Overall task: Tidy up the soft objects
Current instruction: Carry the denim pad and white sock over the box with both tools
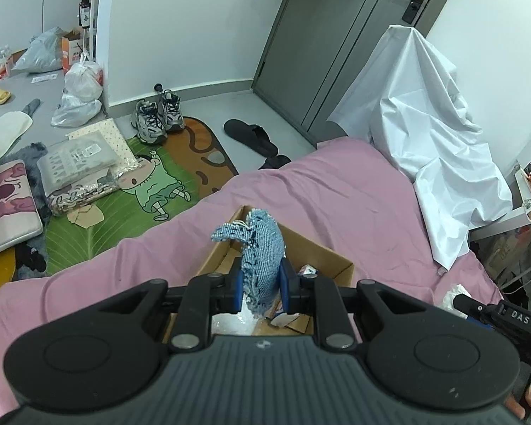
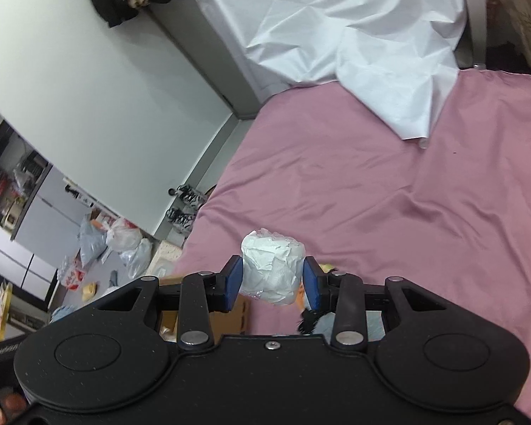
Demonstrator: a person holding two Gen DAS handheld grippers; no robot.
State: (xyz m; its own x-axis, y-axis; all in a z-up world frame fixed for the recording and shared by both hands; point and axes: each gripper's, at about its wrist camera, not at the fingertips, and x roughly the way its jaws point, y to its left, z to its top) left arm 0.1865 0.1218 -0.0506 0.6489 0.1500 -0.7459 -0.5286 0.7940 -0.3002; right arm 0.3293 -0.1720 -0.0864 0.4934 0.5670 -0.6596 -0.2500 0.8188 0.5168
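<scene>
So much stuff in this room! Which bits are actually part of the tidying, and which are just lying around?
Part of the job:
- blue knitted cloth, clamped in the left gripper
- white wrapped bundle, clamped in the right gripper
- cardboard box on the pink bed sheet

Just lying about:
- sneakers
- black slipper
- cartoon rug
- plastic bags
- white draped sheet

A bed (image 1: 336,191) under a pink sheet fills the middle and lower right of the left wrist view. An open cardboard box (image 1: 322,248) sits on it at lower centre. A crumpled white sheet (image 1: 439,163) drapes down onto the bed's upper right, its edge lying on the pink cover.
</scene>
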